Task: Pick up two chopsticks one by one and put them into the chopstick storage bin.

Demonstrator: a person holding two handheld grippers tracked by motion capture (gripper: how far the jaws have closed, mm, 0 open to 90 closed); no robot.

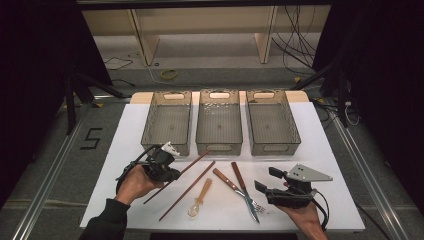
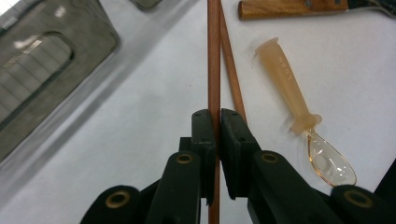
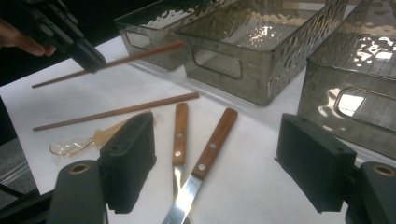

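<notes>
dark room, white worktop [image 1: 320,150] with three grey bins along the far edge. my left fingers [image 2: 218,122] are clamped on one chopstick [image 1: 192,165], lifted, its long axis slanting toward the left bin [image 1: 167,121], nearest this hand. second chopstick [image 1: 187,190] lies flat beside it. right fingers [image 3: 233,154] are wide apart, empty, near the knives [image 3: 191,140].

The high view looked forward and down over the whole white table [image 1: 320,150]. Each gripper view sat low and close behind its own jaws. All three shared the clear spoon [image 1: 196,205] [image 2: 306,121] [image 3: 77,143].
</notes>
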